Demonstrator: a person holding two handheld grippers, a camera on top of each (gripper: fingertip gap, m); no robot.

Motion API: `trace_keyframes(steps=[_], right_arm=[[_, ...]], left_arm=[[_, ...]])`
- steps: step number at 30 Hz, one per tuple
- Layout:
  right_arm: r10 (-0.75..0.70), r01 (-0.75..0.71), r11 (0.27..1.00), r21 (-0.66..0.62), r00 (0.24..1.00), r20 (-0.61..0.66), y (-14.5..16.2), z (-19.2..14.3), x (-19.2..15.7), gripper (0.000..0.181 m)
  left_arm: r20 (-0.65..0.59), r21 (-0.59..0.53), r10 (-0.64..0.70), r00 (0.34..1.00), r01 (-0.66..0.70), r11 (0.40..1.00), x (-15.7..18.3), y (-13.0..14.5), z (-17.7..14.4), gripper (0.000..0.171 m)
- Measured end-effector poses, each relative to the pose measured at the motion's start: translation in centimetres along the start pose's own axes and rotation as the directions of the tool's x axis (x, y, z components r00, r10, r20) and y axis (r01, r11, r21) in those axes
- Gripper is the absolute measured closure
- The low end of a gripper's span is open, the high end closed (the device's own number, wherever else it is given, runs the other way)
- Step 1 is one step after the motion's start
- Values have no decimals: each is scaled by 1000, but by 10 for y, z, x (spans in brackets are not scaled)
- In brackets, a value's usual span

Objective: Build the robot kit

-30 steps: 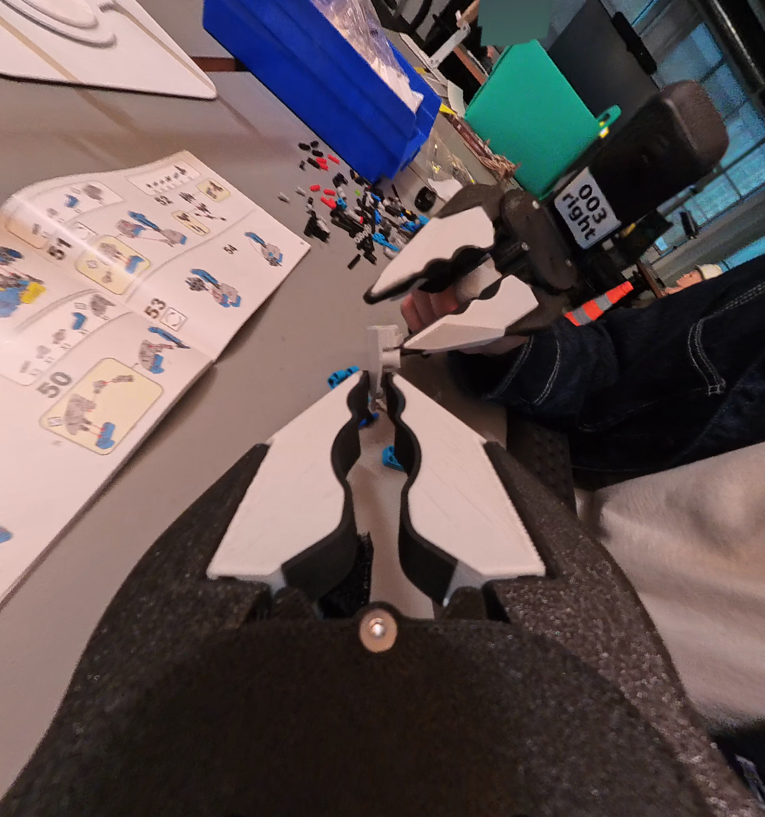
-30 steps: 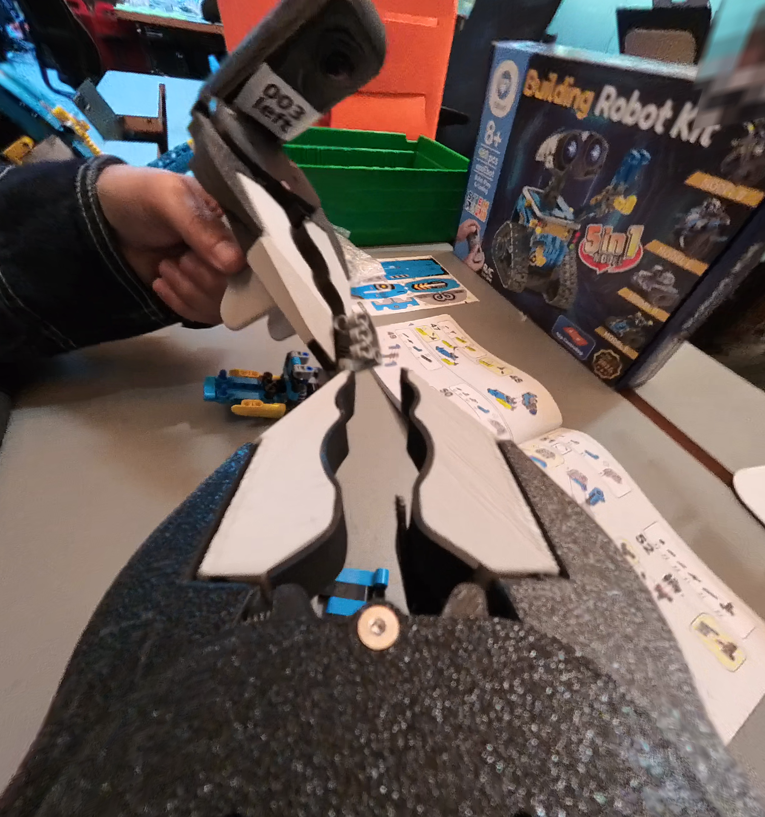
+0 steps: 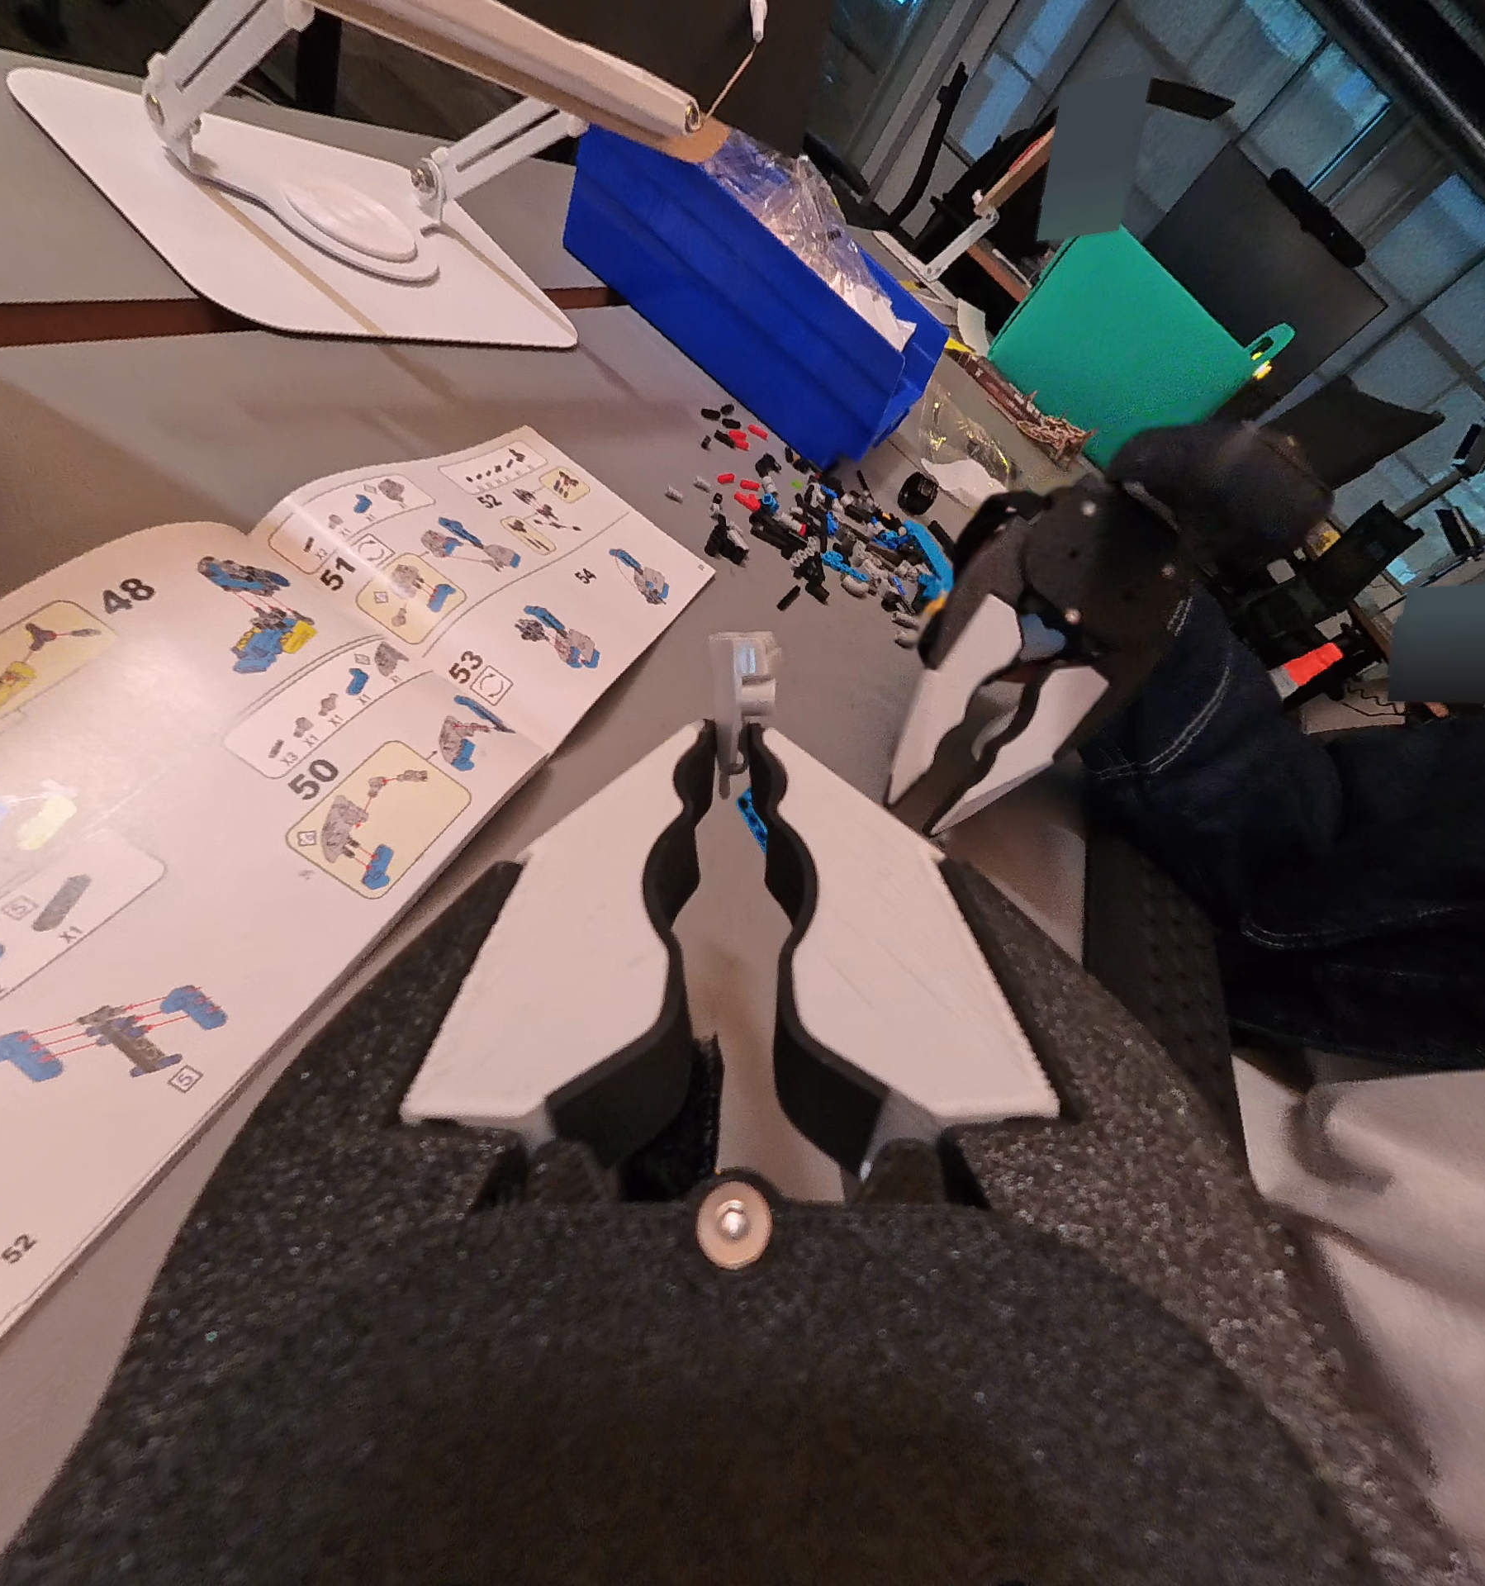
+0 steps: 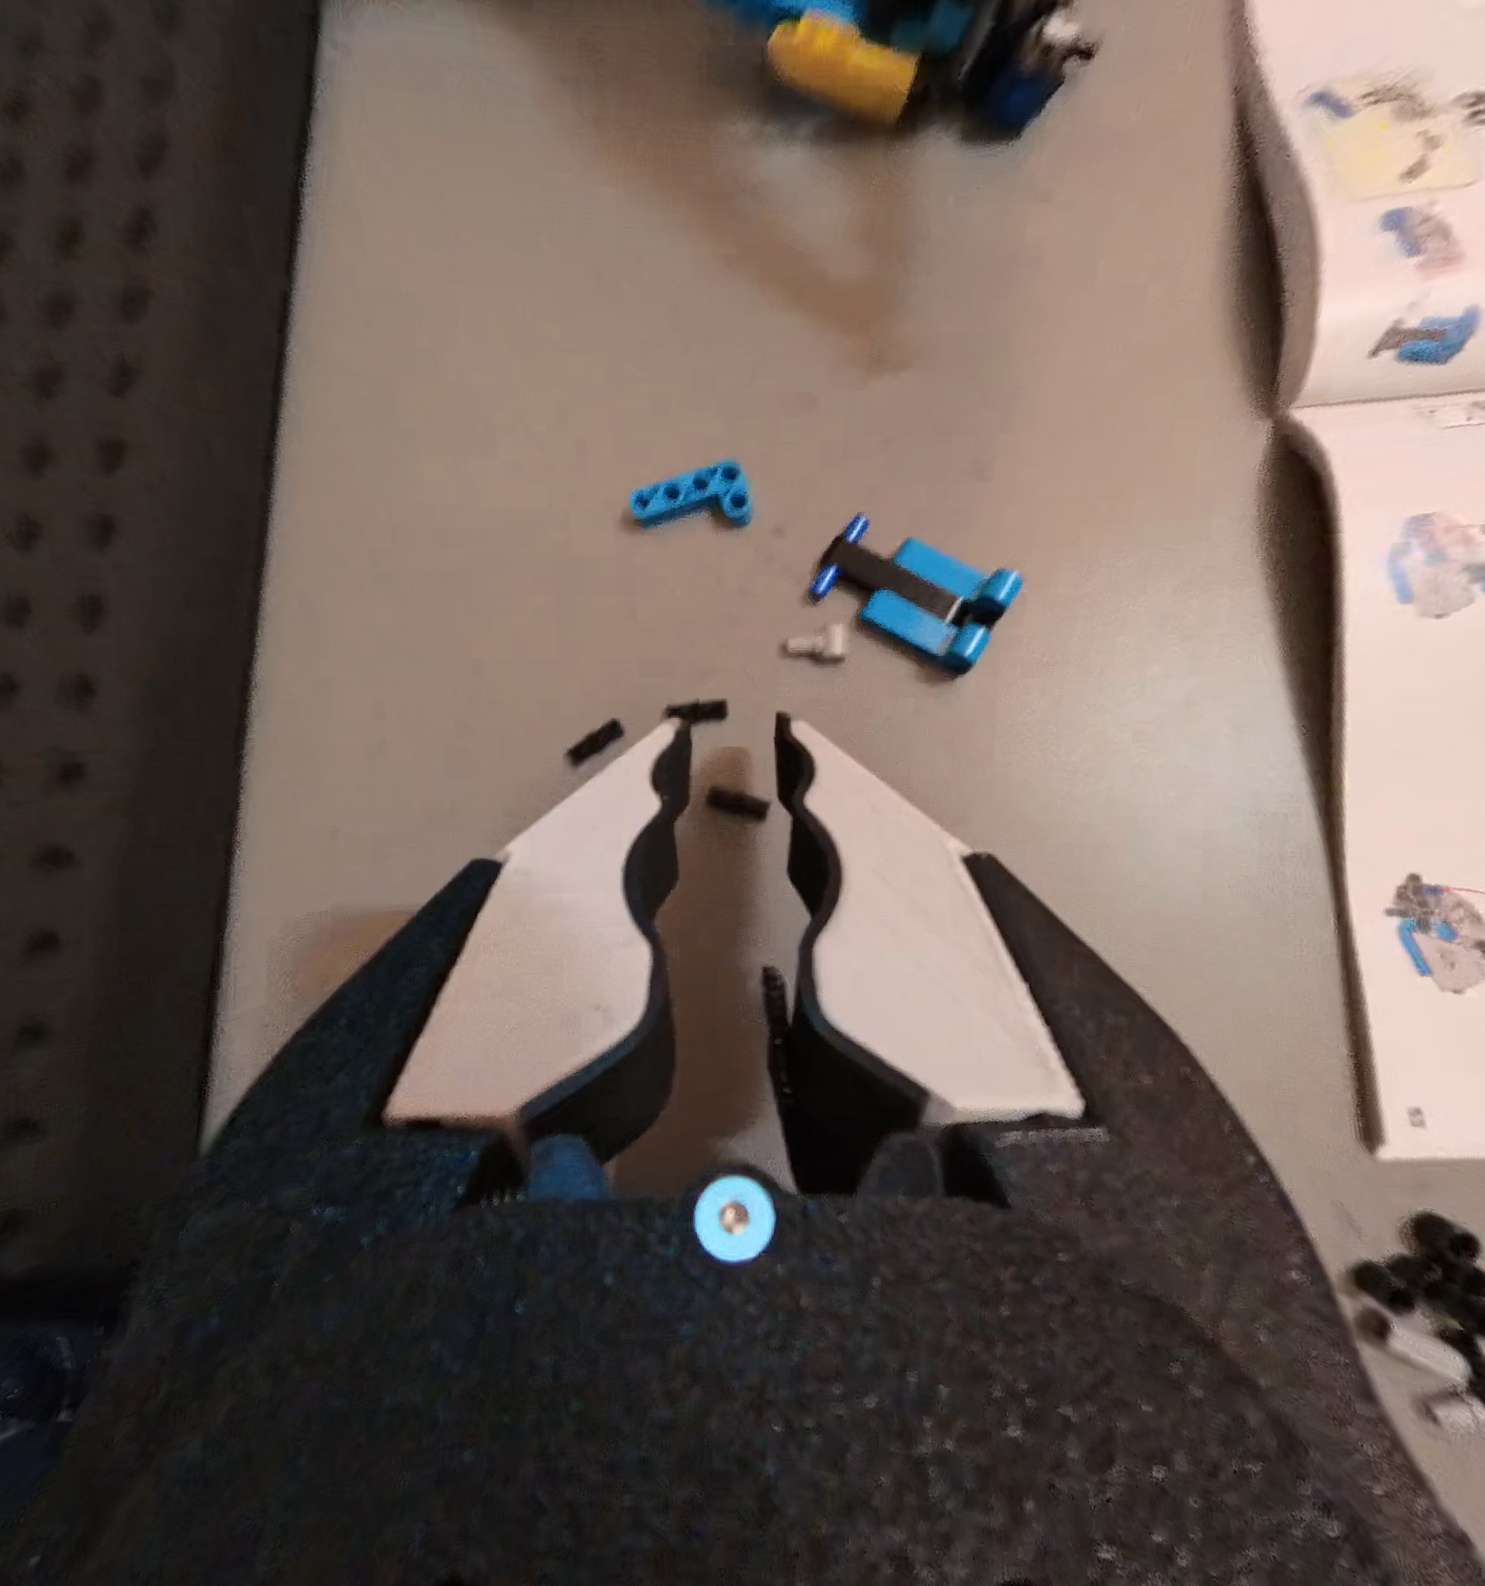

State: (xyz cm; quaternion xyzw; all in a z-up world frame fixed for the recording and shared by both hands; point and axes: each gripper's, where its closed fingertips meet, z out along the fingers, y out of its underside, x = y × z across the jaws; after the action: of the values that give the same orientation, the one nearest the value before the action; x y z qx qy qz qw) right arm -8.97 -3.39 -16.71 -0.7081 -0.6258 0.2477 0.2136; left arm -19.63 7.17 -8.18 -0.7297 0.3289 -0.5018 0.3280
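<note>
Fingers: our left gripper pinches small grey plastic connector piece, base hidden | right gripper narrowly parted, empty, short black pin between them, blurred.

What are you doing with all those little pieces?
A person holds a gripper in each hand over a grey table. The left gripper pinches a small grey piece, jaws shut on it. The right gripper, jaws open and empty, points down at loose black pins and blue parts. An open instruction booklet lies beside them.
</note>
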Motion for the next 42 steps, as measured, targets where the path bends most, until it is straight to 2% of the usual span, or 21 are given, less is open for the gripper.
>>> trace_keyframes(steps=[3,7,9,11,18,19,24,31,35,36,38,40,42], right_arm=[[-60,58,998,-23,995,-86,13,-8,2,168],[-18,20,999,37,998,-56,26,-5,6,168],[-4,5,1000,28,999,-53,34,1,9,166],[7,-6,998,65,1000,-25,29,0,7,166],[-73,75,996,41,996,-47,24,7,2,169],[-74,77,996,46,996,-54,22,9,3,165],[-45,46,998,43,999,-13,24,10,-2,174],[-60,59,998,-21,997,-48,26,9,-1,174],[10,-14,997,-70,998,-57,27,7,1,177],[-10,6,999,-45,995,-102,22,5,8,177],[11,16,987,157,985,-171,-9,-10,21,177],[117,-21,898,440,974,-194,-51,-40,34,177],[206,-74,772,631,969,-139,-78,-62,39,177]], left_arm=[[6,10,5,1000,-5,1000,-1,-2,0,164],[14,24,4,1000,-5,1000,-3,-3,-1,164],[18,27,0,1000,-1,1000,-6,-3,-1,164],[23,27,-11,1000,10,1000,-9,-2,-1,164],[28,22,-4,1000,3,1000,-9,-2,0,164],[29,21,-1,1000,1,1000,-9,-2,0,164],[29,19,-1,1000,1,1000,-9,-1,0,164],[31,7,0,1000,0,1000,-10,1,1,164],[10,14,6,1000,-7,1000,0,-1,5,164],[-4,19,17,1000,-17,1000,6,-3,7,164],[-29,32,45,999,-44,998,20,-5,13,164],[-72,37,65,995,-62,997,36,-4,23,164],[-126,42,81,989,-76,996,53,-2,32,164]])
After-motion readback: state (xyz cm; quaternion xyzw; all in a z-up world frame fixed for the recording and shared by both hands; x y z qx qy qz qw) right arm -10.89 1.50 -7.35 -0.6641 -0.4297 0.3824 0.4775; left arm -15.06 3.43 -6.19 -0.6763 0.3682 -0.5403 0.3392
